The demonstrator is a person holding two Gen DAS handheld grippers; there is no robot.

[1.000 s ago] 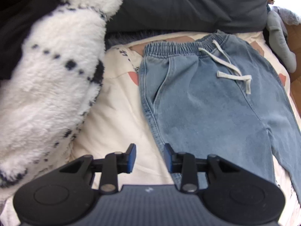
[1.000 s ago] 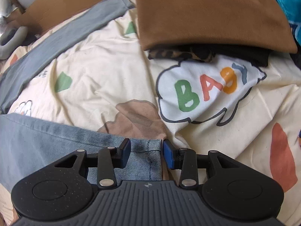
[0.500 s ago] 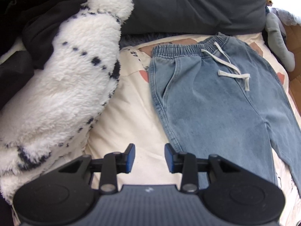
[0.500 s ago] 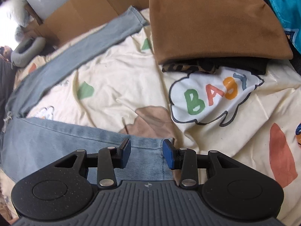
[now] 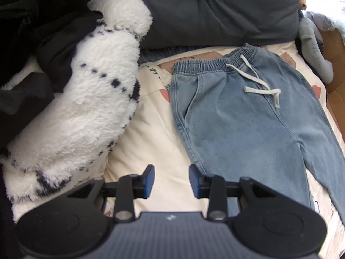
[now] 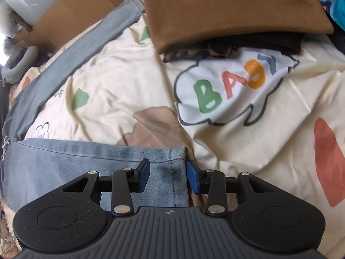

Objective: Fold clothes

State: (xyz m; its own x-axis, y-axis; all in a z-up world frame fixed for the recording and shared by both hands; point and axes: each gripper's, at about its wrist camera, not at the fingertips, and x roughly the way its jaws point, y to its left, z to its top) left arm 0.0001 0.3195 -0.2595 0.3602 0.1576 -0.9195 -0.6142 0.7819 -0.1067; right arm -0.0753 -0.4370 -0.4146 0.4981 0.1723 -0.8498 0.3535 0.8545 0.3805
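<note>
Bedding, cushions and soft items around the work area

Cream printed sheet (image 6: 120,82) with a "BABY" cloud print (image 6: 232,88); white fleece blanket with dark spots (image 5: 86,108) beside a dark grey cushion (image 5: 215,10); grey plush toy (image 5: 312,49) at the right edge; folded brown cloth (image 6: 226,8) over black fabric (image 6: 269,41); cardboard (image 6: 71,19).

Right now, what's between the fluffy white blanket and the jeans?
Only bare cream bedsheet, seen in the left wrist view: it separates the fluffy blanket from the jeans, with nothing lying on that strip.
</note>
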